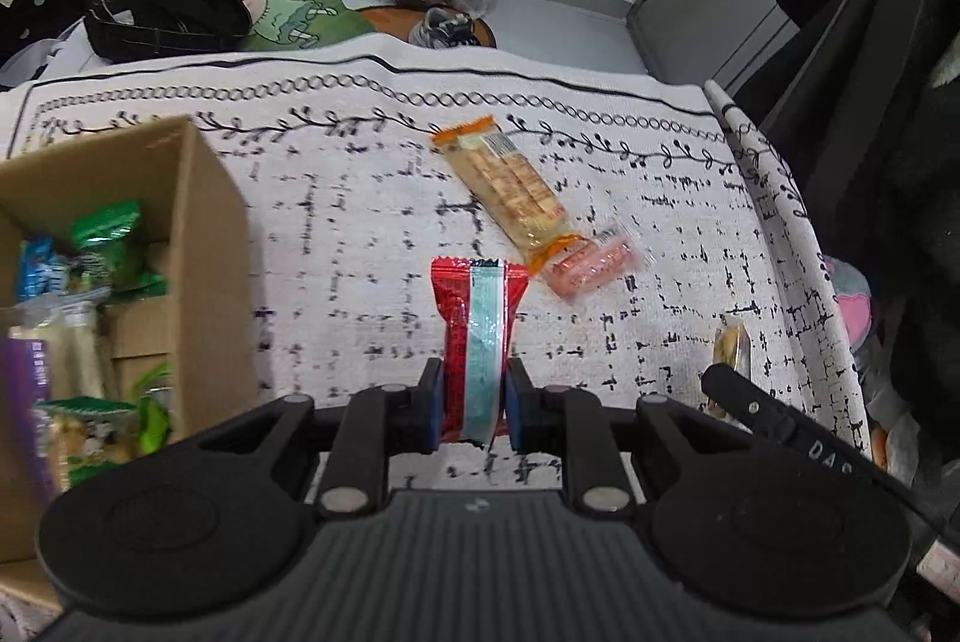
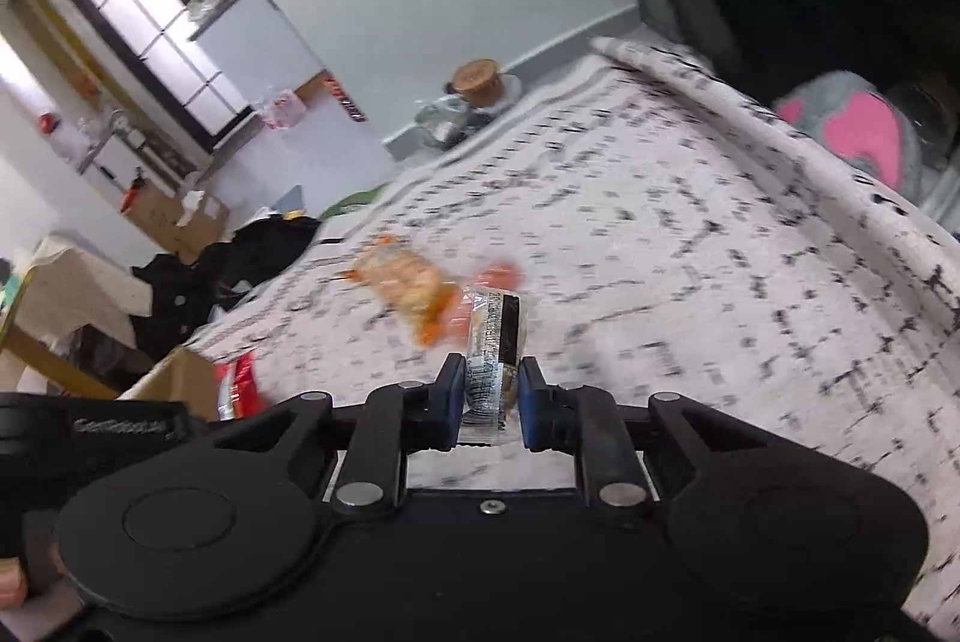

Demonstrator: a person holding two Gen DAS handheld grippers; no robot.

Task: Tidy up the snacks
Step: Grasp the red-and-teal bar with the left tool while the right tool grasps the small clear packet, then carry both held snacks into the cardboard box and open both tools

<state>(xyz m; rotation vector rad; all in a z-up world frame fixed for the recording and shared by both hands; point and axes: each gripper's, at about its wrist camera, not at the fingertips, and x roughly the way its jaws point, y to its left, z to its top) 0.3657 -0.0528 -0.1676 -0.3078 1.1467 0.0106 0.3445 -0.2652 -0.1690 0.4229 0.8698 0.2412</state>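
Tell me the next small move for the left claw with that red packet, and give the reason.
Probably carry it left, over the cardboard box, then let go. The left claw is shut on the red packet, lifted off the cloth, and the box beside it already holds other snacks. The right claw grips its own clear-wrapped snack.

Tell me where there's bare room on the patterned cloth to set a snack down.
Free: the white patterned cloth between the brown cardboard box and the long orange cracker pack. Crowded: around that pack and the touching pink wrapped snack.
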